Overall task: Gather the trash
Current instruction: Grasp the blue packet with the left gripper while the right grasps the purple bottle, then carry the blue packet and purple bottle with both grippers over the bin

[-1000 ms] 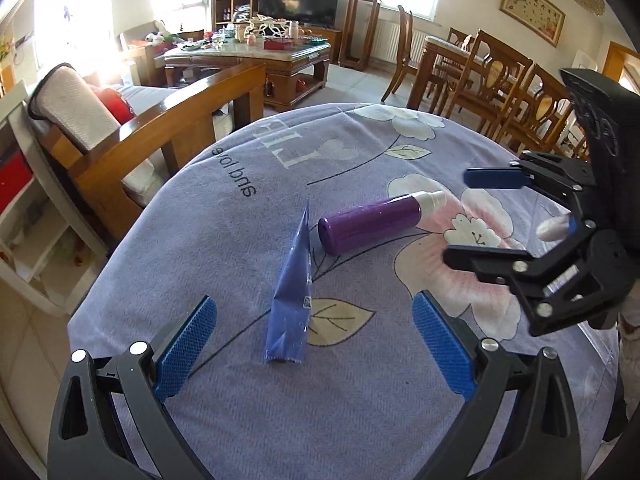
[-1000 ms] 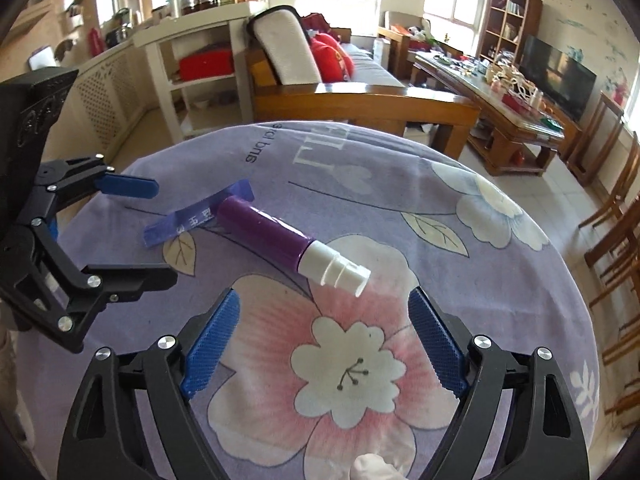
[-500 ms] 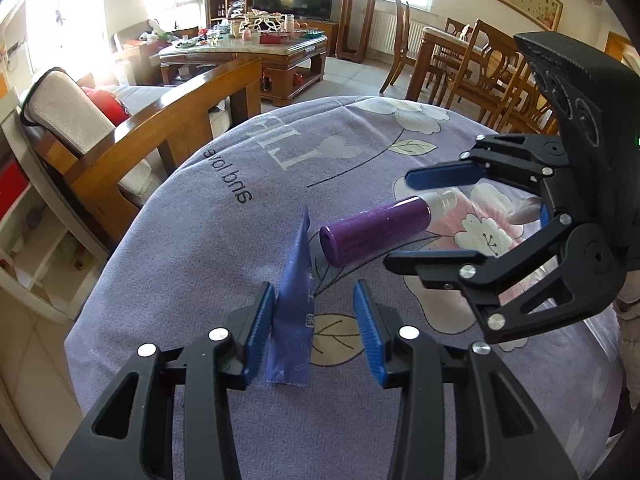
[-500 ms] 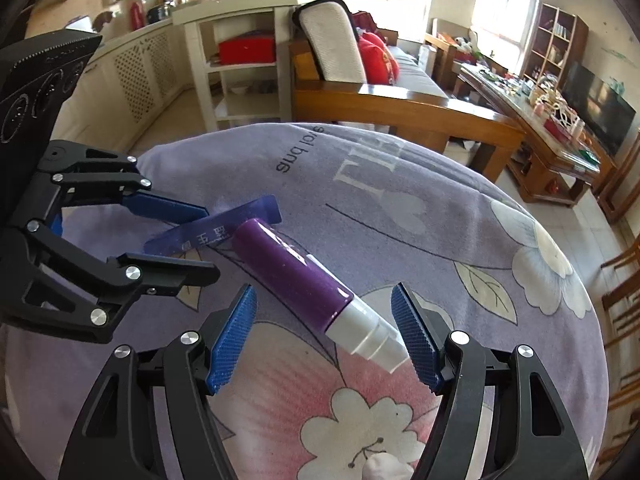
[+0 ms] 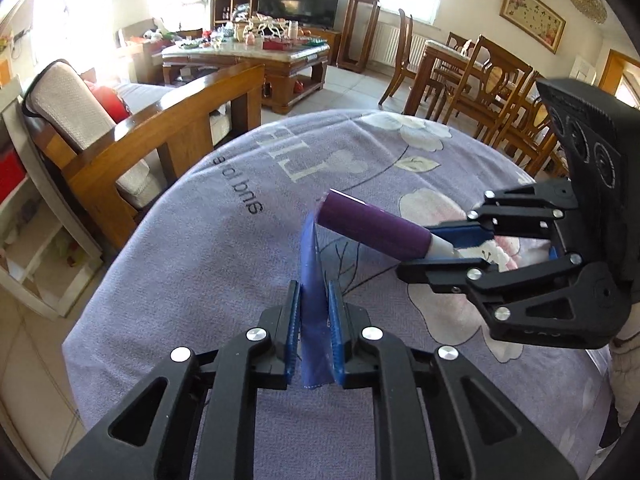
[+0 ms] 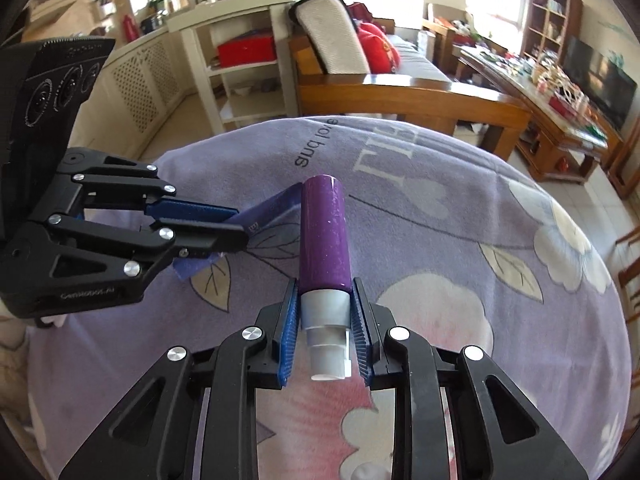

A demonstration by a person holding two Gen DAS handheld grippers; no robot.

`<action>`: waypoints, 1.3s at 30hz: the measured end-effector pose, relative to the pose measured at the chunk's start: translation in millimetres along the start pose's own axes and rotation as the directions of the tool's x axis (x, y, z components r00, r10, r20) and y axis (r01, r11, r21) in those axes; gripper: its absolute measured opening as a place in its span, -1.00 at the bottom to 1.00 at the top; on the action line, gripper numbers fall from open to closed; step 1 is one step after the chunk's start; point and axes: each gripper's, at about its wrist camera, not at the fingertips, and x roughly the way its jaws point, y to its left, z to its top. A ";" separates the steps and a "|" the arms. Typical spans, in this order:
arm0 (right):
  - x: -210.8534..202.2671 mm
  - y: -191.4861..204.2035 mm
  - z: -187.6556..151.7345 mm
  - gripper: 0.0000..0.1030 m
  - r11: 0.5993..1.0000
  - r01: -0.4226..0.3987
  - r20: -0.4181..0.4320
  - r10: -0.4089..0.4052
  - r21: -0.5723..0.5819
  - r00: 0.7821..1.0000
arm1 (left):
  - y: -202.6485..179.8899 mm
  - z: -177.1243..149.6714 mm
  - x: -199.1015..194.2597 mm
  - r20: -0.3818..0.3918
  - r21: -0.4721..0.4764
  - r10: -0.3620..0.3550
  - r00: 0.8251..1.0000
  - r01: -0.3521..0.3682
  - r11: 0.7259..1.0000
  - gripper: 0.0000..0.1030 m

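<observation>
On the left, the left gripper (image 5: 314, 318) is closing its jaws on a thin blue wrapper (image 5: 312, 280), and the blue pads already pinch its near end. The far end of the wrapper stands up on its edge and reaches out to the purple bottle (image 5: 372, 230), and it looks like it touches the bottle's flat end there. Both things sit near the middle of the purple flower cloth (image 5: 200, 280), on what looks like a round table. On the right, the right gripper (image 6: 325, 336) has its jaws pressed tight on the bottle's white cap end (image 6: 325, 308), and the long purple part (image 6: 325, 236) sticks out far past the pads. That could be trouble. The bottle is held only at one small end, so the heavy purple part may tip down or slip out when it goes up. The cap is smooth and has steps, so the pads may slide off it. The wrapper is soft and thin, so it may bend, flop or slide out of the pads. The two pieces of trash are very close, so if one hand lifts first, it may bump the other piece and knock it loose.
</observation>
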 end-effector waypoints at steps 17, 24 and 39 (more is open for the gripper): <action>-159.7 -0.9 -129.2 -0.52 0.963 -0.017 0.221 -0.044 0.269 0.974 | -106.6 -7.6 -61.0 0.170 0.137 -0.131 0.977 0.109 0.985 -0.71; -220.5 -8.5 -200.3 -0.51 0.930 0.028 0.255 -0.129 0.366 0.958 | -192.4 -14.8 -72.2 0.173 0.241 -0.219 0.960 0.174 0.955 -0.71; -332.6 -50.6 -370.0 -0.51 0.794 0.130 0.261 -0.343 0.594 0.902 | -375.5 -37.7 -56.7 0.065 0.458 -0.429 0.901 0.355 0.815 -0.71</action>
